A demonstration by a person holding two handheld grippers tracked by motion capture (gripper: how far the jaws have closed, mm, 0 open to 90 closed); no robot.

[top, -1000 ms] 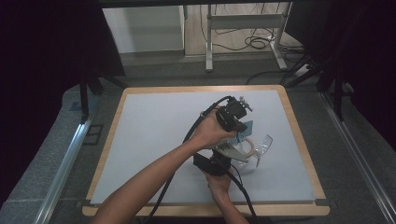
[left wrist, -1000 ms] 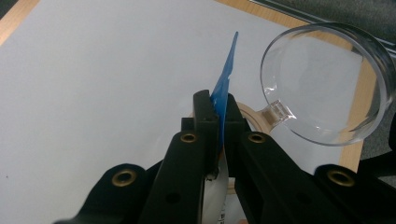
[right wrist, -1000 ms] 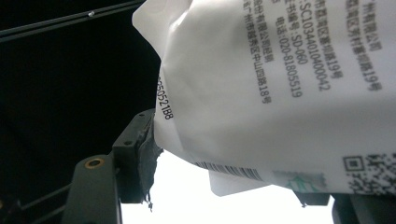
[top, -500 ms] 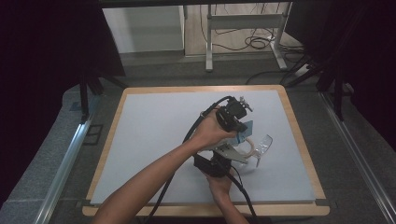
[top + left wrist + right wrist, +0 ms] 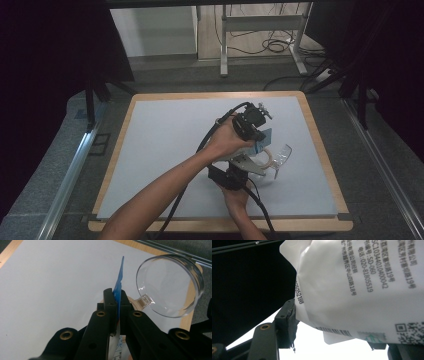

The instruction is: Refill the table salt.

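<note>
Right of the worktop's (image 5: 165,130) centre, our left claw (image 5: 116,298) pinches the blue-and-white packet (image 5: 119,282) edge-on beside a clear glass (image 5: 170,285). Our right claw (image 5: 332,322) clamps the packet's printed white end.

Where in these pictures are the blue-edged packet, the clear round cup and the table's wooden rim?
packet (image 5: 119,287): left gripper view, on its blue edge above the tongs.
cup (image 5: 172,285): left gripper view, on its clear round bottom.
wooden rim (image 5: 320,145): high view, on the right-hand strip of the table's edge.

White packet (image 5: 362,290): "SC10344010400042", "020-81805519", "SD-060"
</note>
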